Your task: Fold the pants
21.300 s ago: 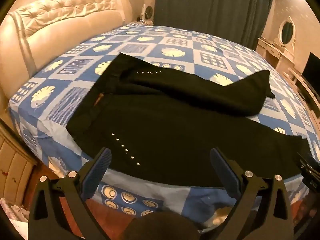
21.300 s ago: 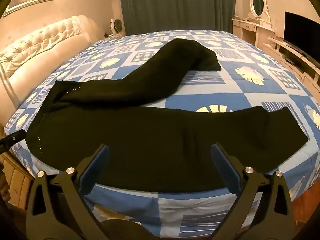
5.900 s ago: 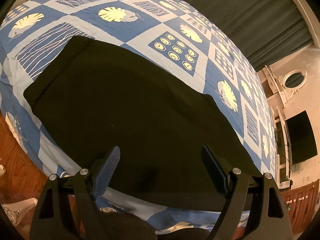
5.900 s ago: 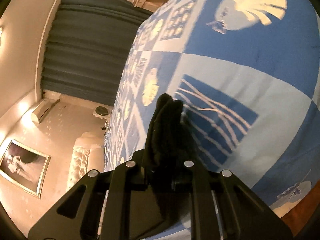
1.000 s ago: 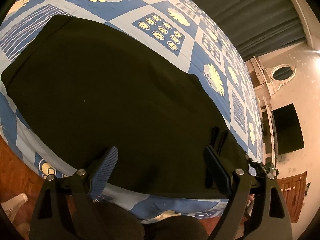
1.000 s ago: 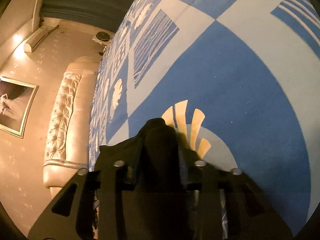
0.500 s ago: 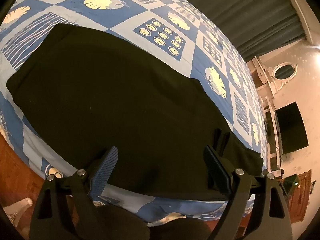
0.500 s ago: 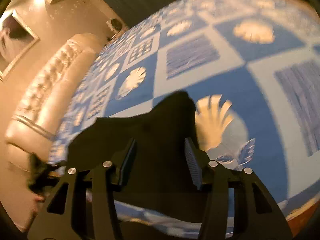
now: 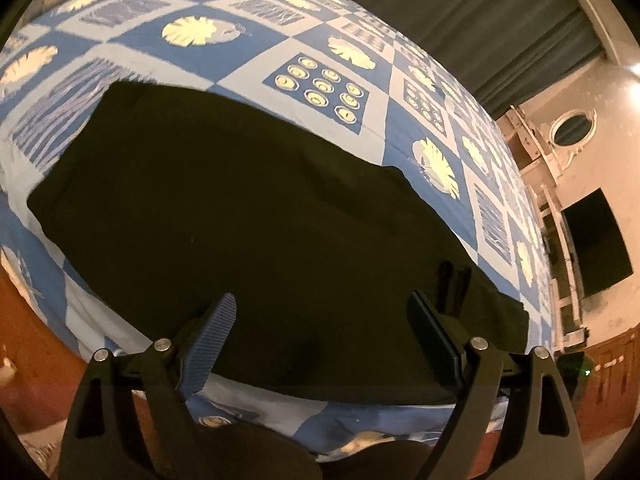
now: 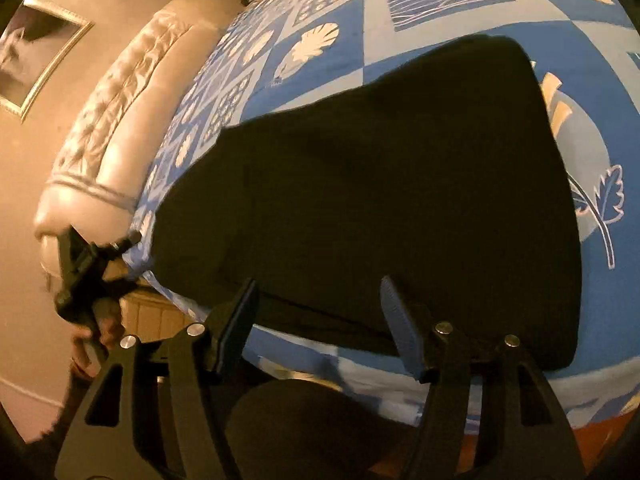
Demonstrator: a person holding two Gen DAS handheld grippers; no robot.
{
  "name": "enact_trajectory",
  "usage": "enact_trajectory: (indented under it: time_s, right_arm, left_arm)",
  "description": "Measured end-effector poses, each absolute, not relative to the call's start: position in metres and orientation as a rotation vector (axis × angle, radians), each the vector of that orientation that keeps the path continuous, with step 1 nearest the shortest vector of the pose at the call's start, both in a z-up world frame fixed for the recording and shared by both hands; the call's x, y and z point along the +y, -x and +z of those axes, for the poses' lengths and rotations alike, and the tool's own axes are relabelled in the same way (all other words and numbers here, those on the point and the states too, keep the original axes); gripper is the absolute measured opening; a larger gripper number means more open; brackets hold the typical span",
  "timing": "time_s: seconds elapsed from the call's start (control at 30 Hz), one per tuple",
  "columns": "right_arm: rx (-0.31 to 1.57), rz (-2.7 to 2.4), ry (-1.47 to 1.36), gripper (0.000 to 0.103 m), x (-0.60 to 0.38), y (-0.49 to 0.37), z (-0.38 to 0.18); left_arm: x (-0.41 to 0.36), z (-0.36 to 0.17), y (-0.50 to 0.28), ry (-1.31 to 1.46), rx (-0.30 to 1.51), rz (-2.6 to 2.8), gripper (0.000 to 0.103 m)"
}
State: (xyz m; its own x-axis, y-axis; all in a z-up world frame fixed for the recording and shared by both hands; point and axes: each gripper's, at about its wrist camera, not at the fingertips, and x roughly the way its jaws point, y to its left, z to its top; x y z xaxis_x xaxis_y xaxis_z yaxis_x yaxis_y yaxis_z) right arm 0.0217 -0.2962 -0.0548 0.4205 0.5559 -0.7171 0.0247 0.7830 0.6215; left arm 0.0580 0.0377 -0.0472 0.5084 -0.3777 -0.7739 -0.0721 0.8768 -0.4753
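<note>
Black folded fabric pants lie on the blue patterned bed; left gripper gapes wide above them, right gripper is opening, seemingly empty.

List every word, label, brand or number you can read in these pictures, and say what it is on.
None can be read. The black pants show no label.
The bedspread carries only leaf, line and circle patterns, no letters.
The framed picture on the wall is too blurred to show any writing.
</note>
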Motion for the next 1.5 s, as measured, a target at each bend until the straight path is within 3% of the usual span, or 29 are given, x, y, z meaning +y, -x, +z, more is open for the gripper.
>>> enact_trajectory:
  time_s: [0.27,0.4,0.63,1.03,1.5]
  right_arm:
    - [0.989,0.417,-0.629,0.064,-0.295,-0.012,-0.023]
    - [0.994,0.400,-0.547,0.073,-0.280,-0.013,-0.021]
    - [1.018,0.382,-0.530,0.075,-0.275,-0.010,-0.024]
    - [1.025,0.373,-0.607,0.077,-0.279,-0.013,-0.035]
    - [1.027,0.373,-0.610,0.078,-0.276,-0.015,-0.039]
  left_arm:
    - [0.034,-0.038,-0.056,0.312,0.979,-0.139,0.086]
    - [0.038,-0.038,-0.060,0.228,0.990,-0.121,0.086]
    - [0.076,-0.041,-0.069,0.154,1.012,-0.058,0.086]
    - [0.239,-0.098,-0.085,0.513,1.092,-0.061,0.086]
    - [0.237,-0.095,-0.098,0.646,1.006,-0.204,0.086]
